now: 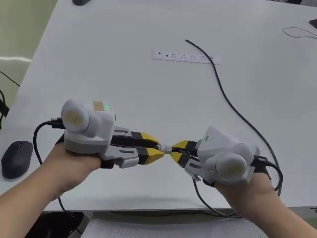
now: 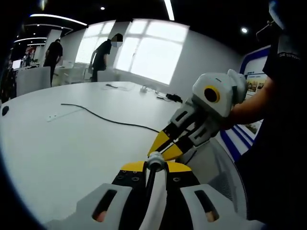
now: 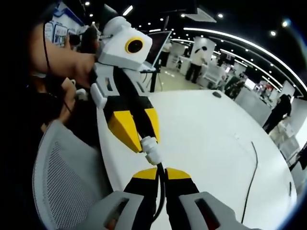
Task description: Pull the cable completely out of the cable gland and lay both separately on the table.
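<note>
The left gripper [image 1: 156,150] is closed on the white cable gland [image 1: 166,148], pinching it between its yellow tips in the air over the near edge of the tabletop [image 1: 148,89]. Tip to tip with it, the right gripper [image 1: 177,149] is clamped on the black cable [image 3: 162,191], which leaves the gland and runs back between that gripper's jaws. The gland sits directly between the two grippers, with the cable seated in it. Beyond the right gripper a long black lead [image 1: 228,101] lies across the tabletop, its far end near a white power strip [image 1: 184,56]; I cannot tell whether it is the same cable. A dark mouse [image 1: 17,157] lies outside the left gripper.
</note>
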### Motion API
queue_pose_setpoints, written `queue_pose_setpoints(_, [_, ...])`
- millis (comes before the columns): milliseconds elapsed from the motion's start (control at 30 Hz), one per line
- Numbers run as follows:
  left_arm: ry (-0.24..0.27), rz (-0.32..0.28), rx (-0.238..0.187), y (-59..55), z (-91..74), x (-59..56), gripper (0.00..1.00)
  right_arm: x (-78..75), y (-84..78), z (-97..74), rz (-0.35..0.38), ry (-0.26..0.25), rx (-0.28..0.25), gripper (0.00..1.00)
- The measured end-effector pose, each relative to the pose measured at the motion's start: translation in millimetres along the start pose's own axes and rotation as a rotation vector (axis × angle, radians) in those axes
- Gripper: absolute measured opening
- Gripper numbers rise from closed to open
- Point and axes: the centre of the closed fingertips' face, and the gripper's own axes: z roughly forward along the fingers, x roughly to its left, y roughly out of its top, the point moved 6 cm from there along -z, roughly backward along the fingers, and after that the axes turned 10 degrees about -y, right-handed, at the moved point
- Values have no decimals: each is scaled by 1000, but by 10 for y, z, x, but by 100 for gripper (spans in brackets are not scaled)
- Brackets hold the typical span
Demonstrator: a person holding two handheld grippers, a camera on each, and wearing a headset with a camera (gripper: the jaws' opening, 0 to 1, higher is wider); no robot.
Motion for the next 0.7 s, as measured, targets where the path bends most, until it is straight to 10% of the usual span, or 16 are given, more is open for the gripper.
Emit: queue_pose_setpoints(700, [23, 26, -31, 92, -67, 28, 15, -232, -402, 9, 402, -60, 62, 0])
